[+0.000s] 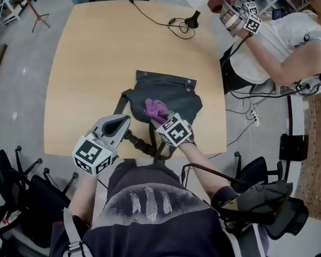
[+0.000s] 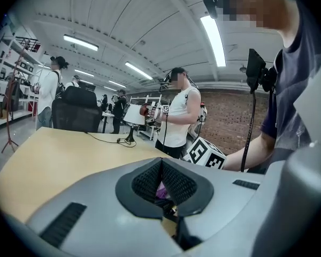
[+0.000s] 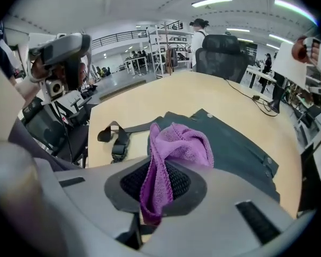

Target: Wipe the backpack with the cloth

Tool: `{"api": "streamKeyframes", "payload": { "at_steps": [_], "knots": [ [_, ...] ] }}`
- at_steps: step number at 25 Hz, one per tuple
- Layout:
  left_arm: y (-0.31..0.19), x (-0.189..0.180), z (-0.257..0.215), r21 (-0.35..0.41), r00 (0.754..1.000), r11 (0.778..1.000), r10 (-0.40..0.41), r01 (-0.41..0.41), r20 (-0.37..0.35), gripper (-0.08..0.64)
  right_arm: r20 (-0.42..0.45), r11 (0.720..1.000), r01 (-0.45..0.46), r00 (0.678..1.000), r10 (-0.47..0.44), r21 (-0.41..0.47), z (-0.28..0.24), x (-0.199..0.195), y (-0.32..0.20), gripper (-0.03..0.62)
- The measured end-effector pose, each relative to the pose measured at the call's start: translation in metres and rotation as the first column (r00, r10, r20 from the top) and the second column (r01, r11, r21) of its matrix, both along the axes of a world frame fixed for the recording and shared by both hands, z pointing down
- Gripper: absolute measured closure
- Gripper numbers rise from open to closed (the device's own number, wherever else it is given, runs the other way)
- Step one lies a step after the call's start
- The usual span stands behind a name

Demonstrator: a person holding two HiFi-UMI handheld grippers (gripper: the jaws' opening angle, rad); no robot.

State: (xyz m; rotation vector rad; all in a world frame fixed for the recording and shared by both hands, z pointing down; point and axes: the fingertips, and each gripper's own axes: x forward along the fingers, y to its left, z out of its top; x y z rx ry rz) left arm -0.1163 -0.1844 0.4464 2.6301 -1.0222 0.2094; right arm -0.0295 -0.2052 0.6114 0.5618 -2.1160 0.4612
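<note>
Head view: right gripper [image 1: 160,120] reaches forward, cloth [image 1: 154,108] clamped, over backpack [image 1: 177,92].

No word, number or brand can be read anywhere. The marker cube [image 1: 93,155] on the left gripper [image 1: 126,125] and the marker cube [image 1: 175,130] on the right gripper [image 1: 158,118] bear only black-and-white square patterns (codes, not letters). So do the marker squares [image 1: 252,21] held up by the second person [image 1: 278,42]. The white print [image 1: 150,202] on the wearer's dark shirt [image 1: 150,234] is too smeared to read.
</note>
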Motion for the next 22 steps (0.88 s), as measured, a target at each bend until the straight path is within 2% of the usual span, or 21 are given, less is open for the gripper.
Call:
{"api": "streamKeyframes", "payload": {
  "at_steps": [2, 4, 5, 7, 10, 11, 12, 13, 14, 17, 20, 22],
  "knots": [
    [-0.004, -0.015, 0.003, -0.004, 1.000, 1.000, -0.008, 0.008, -0.011, 0.551, 0.078, 0.998, 0.033, 0.997, -0.029, -0.045, -0.005, -0.030, 0.010, 0.563],
    [-0.008, -0.029, 0.005, -0.010, 1.000, 1.000, -0.016, 0.015, -0.021, 0.552, 0.243, 0.988, 0.063, 0.970, -0.026, -0.144, -0.018, -0.062, 0.020, 0.563],
    [-0.010, -0.036, 0.007, -0.013, 1.000, 1.000, -0.019, 0.018, -0.025, 0.551, 0.345, 0.976, 0.064, 0.939, 0.013, -0.211, -0.027, -0.077, 0.021, 0.563],
    [-0.013, -0.047, 0.011, -0.019, 0.999, 1.000, -0.023, 0.022, -0.028, 0.551, 0.503, 0.938, 0.028, 0.849, 0.160, -0.346, -0.044, -0.094, 0.011, 0.561],
    [-0.016, -0.060, 0.017, -0.025, 0.999, 1.000, -0.017, 0.016, -0.038, 0.551, 0.607, 0.889, -0.035, 0.718, 0.340, -0.457, -0.066, -0.100, -0.015, 0.561],
    [-0.017, -0.063, 0.019, -0.027, 0.999, 1.000, -0.012, 0.011, -0.038, 0.552, 0.622, 0.882, -0.058, 0.687, 0.375, -0.468, -0.071, -0.100, -0.026, 0.562],
    [-0.018, -0.066, 0.021, -0.030, 0.999, 1.000, -0.007, 0.006, -0.037, 0.551, 0.621, 0.879, -0.089, 0.675, 0.399, -0.468, -0.072, -0.100, -0.038, 0.561],
    [-0.020, -0.067, 0.022, -0.033, 0.999, 0.999, -0.003, 0.002, -0.035, 0.551, 0.601, 0.879, -0.131, 0.682, 0.416, -0.459, -0.067, -0.098, -0.051, 0.561],
    [-0.021, -0.068, 0.023, -0.034, 0.999, 0.999, 0.001, -0.002, -0.035, 0.551, 0.565, 0.878, -0.179, 0.705, 0.430, -0.444, -0.059, -0.094, -0.064, 0.563],
    [-0.024, -0.066, 0.023, -0.040, 0.999, 0.999, 0.006, -0.008, -0.041, 0.551, 0.415, 0.888, -0.287, 0.803, 0.427, -0.359, -0.025, -0.081, -0.092, 0.562],
    [-0.030, -0.064, 0.026, -0.054, 1.000, 0.999, -0.002, 0.001, -0.023, 0.551, 0.251, 0.931, -0.275, 0.909, 0.333, -0.241, 0.001, -0.072, -0.108, 0.562],
    [-0.033, -0.060, 0.027, -0.061, 1.000, 0.998, -0.010, 0.009, -0.014, 0.551, 0.166, 0.951, -0.251, 0.945, 0.281, -0.178, 0.011, -0.059, -0.116, 0.563]
  ]
}}
